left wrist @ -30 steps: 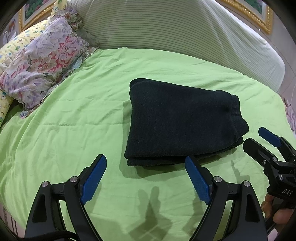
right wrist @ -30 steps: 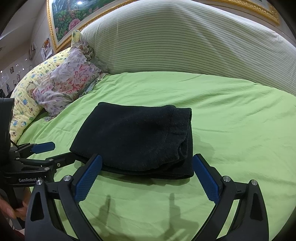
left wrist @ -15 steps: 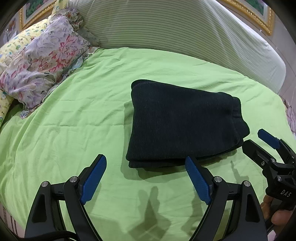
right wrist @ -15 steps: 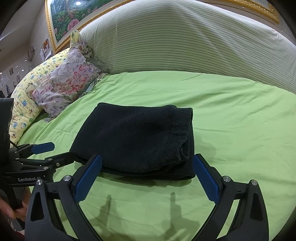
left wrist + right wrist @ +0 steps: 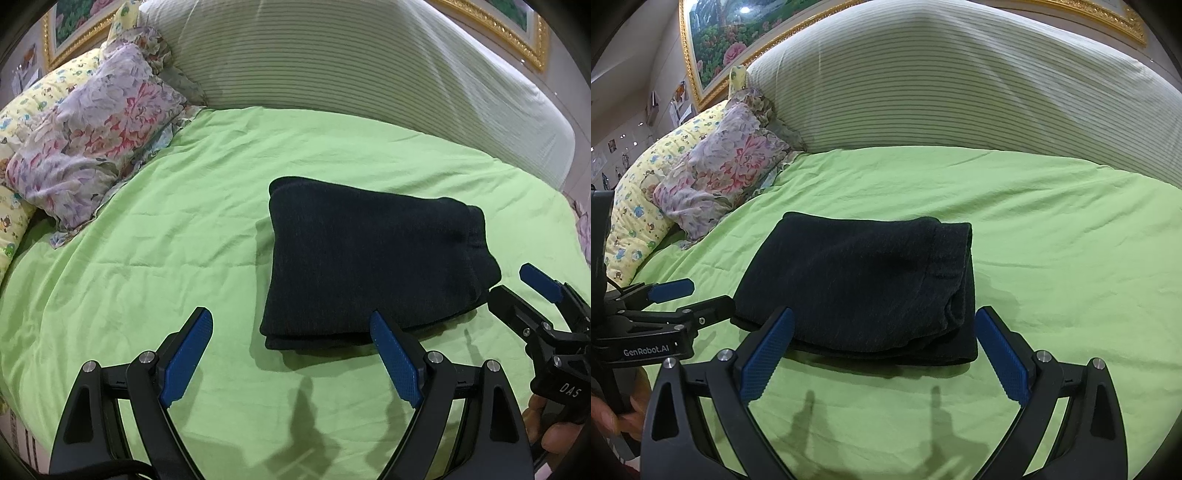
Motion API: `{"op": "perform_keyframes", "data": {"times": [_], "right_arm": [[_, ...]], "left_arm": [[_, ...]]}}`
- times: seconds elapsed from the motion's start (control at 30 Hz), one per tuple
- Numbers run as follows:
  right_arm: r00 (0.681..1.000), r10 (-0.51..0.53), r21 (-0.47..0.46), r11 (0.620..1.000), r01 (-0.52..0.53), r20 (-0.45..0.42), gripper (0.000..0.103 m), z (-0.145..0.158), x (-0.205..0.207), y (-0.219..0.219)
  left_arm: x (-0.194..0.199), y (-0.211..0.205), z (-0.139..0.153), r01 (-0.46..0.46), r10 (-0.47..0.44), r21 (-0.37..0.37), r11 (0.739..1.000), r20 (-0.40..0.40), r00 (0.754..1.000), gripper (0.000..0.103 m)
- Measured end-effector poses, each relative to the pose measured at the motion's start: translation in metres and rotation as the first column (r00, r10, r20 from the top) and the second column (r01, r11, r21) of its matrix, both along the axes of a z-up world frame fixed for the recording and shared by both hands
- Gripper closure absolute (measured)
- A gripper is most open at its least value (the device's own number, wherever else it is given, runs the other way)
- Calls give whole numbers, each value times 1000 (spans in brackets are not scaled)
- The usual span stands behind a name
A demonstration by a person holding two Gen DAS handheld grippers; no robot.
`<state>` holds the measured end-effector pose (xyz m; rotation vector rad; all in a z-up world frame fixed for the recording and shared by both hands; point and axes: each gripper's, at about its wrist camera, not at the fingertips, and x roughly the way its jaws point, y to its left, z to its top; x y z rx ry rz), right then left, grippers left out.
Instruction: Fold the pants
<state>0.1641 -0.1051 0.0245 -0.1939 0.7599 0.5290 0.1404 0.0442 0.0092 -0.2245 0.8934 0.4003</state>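
Note:
Dark navy pants (image 5: 369, 254) lie folded into a compact stack on the green bedsheet (image 5: 166, 240); they also show in the right wrist view (image 5: 864, 280). My left gripper (image 5: 291, 347) is open and empty, hovering just before the stack's near left corner; it appears at the left of the right wrist view (image 5: 690, 297). My right gripper (image 5: 884, 345) is open and empty, just short of the stack's near edge; it appears at the right of the left wrist view (image 5: 517, 291).
A floral pillow (image 5: 96, 147) and a yellow patterned pillow (image 5: 639, 206) lie at the bed's left. A large striped cushion (image 5: 351, 74) stands along the back. Gold-framed pictures (image 5: 713, 44) hang on the wall behind.
Both grippers have pulled back slightly from the folded pants and stay open. The pants have not moved.

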Motion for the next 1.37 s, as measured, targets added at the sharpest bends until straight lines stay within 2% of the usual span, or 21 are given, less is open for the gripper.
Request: {"op": "perform_keyframes", "data": {"times": [0.27,0.83,1.37], "right_arm": [[1000,-20,7,1000,20,-2,5,0,2,-3],[999,-33,15,999,33,-9,5,2,9,-5],[999,-41,41,998,41,-5,5,4,4,-4]], "left_arm": [[0,-1,8,13,-13,4,1000,43,999,15],[13,3,8,10,-9,-13,1000,21,1000,15],[16,-7,13,42,-42,-1,999,52,998,15]]}}
